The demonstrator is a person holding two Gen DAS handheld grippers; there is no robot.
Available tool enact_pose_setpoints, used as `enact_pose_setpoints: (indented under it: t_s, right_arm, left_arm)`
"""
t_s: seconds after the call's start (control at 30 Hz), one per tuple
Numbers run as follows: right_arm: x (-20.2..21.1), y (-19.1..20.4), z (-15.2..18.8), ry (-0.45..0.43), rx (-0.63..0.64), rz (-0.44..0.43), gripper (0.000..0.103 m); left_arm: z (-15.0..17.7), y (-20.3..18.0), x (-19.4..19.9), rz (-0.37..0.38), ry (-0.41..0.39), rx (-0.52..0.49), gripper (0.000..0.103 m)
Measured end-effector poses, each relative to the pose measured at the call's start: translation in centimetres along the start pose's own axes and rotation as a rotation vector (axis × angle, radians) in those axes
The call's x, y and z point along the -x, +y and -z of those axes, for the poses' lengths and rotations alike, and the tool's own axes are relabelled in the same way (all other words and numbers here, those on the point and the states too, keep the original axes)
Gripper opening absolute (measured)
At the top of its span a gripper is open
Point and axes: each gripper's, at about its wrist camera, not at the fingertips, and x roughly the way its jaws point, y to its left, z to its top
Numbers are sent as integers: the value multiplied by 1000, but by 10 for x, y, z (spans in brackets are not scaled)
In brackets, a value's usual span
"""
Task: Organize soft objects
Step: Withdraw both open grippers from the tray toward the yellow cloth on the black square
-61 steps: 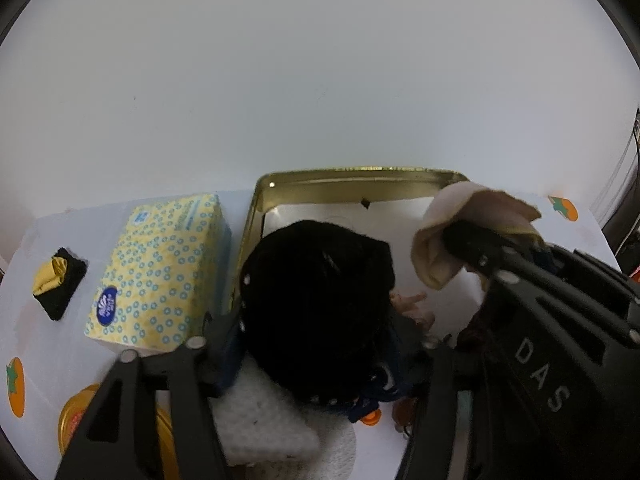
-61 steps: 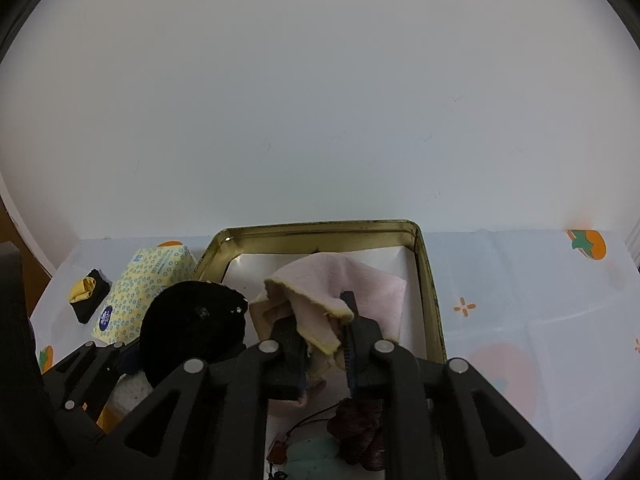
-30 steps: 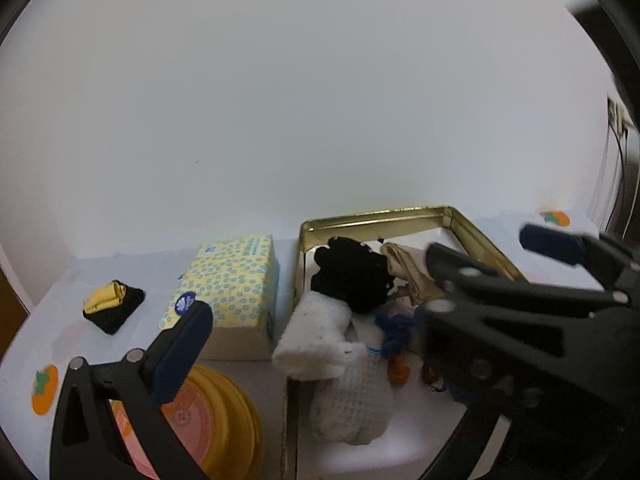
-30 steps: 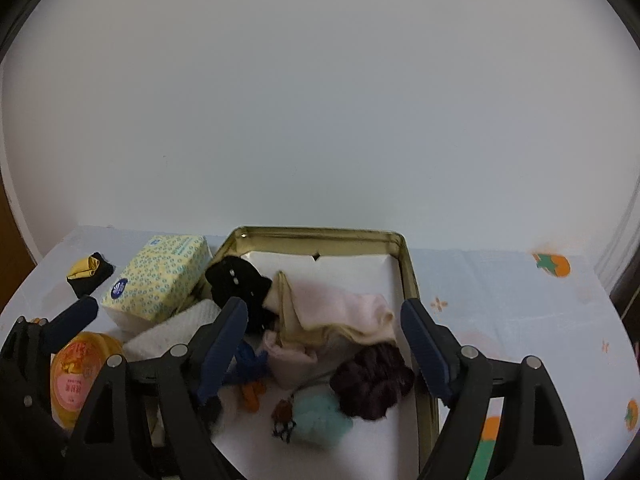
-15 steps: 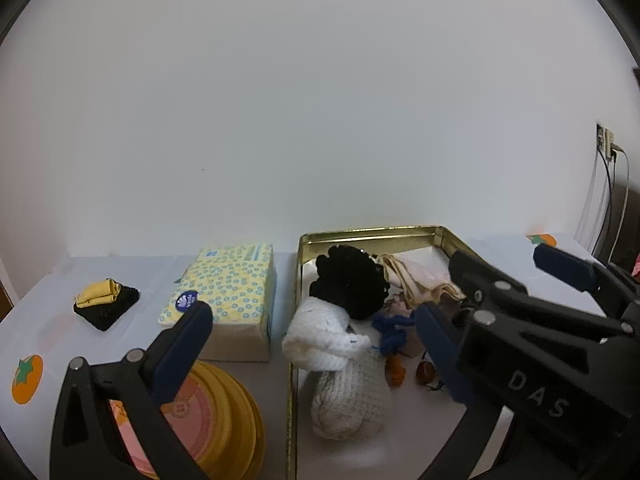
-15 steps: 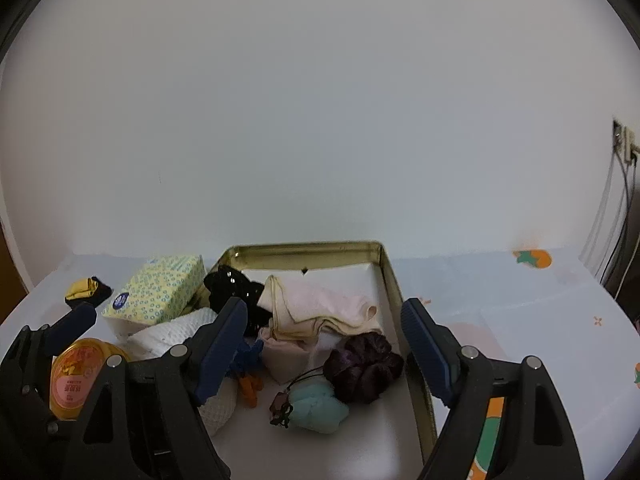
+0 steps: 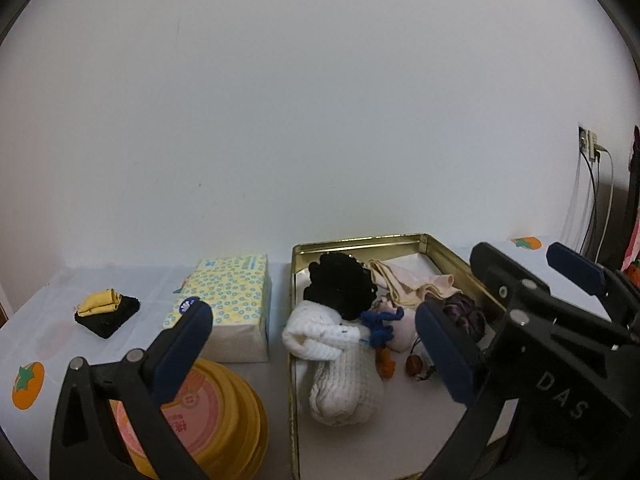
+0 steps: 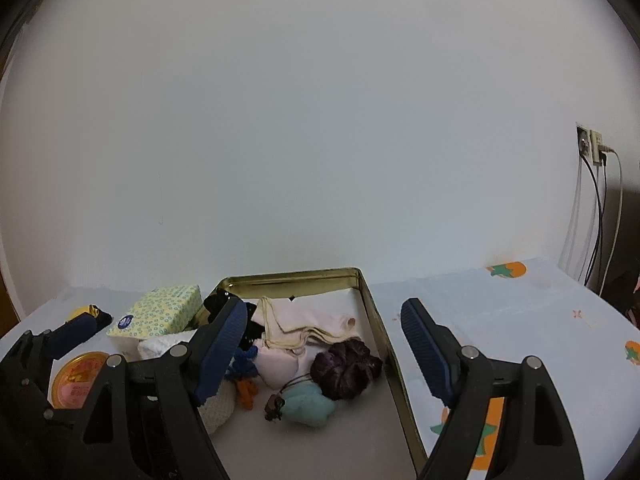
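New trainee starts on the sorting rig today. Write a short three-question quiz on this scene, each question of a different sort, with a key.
1. True or false: the fluffy black scrunchie lies inside the gold metal tin.
2. Multiple choice: what stands just left of that tin in the left wrist view? A) the yellow dotted tissue pack B) a glass jar C) a wooden spoon
3. Fill in: the right gripper is ____, with nothing between its fingers.

Key
1. True.
2. A.
3. Open; the left gripper is open too. Outside the tin, the folded yellow and black cloth sits on the white tablecloth.
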Motion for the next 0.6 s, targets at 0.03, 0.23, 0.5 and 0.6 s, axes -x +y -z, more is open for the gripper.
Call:
enact_pose_setpoints:
  t_s: [0.03,0.23,0.5,0.6]
  right_arm:
    - [2,-1,1,0,-5,1,82]
    - [19,0,7,-18,-23,9,82]
    - [43,3,13,-40,-50,19,82]
    - [50,5,16,-51,-62,26,82]
  left_arm:
    - [1,-1,1,-1,0,-4,103]
    - [4,1,10,11,-9,-8,103]
    - [11,18,26,19,-18,50,103]
    - [15,23,33,18,-23,56,103]
